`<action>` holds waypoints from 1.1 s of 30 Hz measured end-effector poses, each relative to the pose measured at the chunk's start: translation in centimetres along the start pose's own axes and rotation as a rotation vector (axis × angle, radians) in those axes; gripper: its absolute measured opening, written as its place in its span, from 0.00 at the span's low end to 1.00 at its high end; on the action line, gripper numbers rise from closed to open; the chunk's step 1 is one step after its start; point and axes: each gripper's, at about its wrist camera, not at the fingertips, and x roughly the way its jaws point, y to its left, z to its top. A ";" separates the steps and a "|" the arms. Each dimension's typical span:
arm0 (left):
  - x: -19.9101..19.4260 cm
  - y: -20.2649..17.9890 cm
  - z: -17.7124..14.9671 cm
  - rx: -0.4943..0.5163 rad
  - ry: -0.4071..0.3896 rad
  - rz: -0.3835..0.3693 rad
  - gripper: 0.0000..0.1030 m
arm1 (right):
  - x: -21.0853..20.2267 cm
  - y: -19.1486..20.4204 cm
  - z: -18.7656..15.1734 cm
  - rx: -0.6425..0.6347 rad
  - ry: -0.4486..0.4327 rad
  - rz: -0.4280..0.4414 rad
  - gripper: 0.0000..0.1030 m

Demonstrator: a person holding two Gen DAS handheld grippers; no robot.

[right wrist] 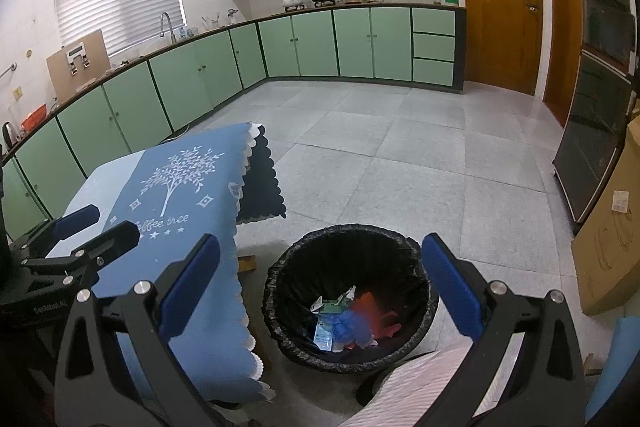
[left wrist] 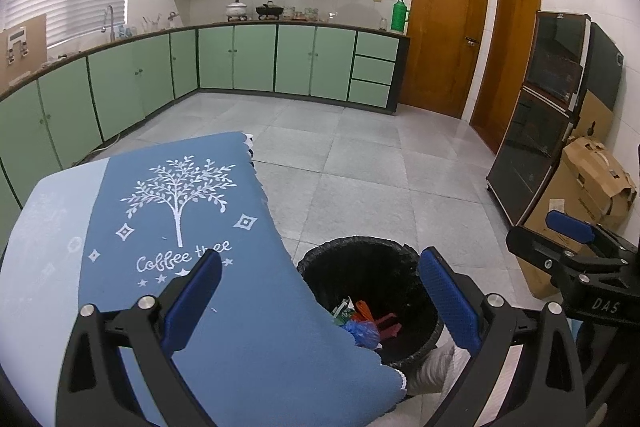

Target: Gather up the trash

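**A:** Trash [right wrist: 352, 319] is all down in the bottom of the black-bagged bin [right wrist: 280, 291] on the floor, just beside the table's corner. I can pick out a green-and-white wrapper [right wrist: 336, 303], a crumpled blue bag [right wrist: 352, 327], something orange [right wrist: 366, 307] and a dark red bit [right wrist: 390, 321]. The orange piece is smeared in the right wrist view, so no clue what it really is.

**B:** Same pile from the left wrist cam, but the blue "Coffee tree" tablecloth [left wrist: 240, 327] hangs over the near-left part of the bin [left wrist: 360, 247], so half the heap is cut off there.

**A:** Claws? Left gripper [left wrist: 320, 299] has its blue pads spread wide, nothing between them, one finger over the cloth and one over the bin's right rim. Right gripper [right wrist: 320, 295] is likewise wide apart and empty, straddling the bin from above.

**B:** Yep. Each one also shows at the edge of the other's view, only partly in frame.

**A:** Below the bin there's a pale ribbed fabric [right wrist: 424, 379]; can't tell what it is. Cardboard boxes [left wrist: 592, 187] and a dark glass cabinet [left wrist: 540, 115] sit off right, green cabinets [right wrist: 300, 43] behind.
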 end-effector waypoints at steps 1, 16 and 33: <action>0.0 0.0 0.0 -0.001 -0.001 0.001 0.94 | 0.0 0.1 0.0 -0.002 0.001 0.001 0.95; 0.0 0.2 0.1 -0.001 -0.006 0.012 0.94 | 0.2 0.0 0.3 -0.009 0.002 0.008 0.95; -0.1 0.5 0.1 -0.001 -0.013 0.016 0.94 | 0.5 0.0 0.2 -0.011 -0.001 0.008 0.95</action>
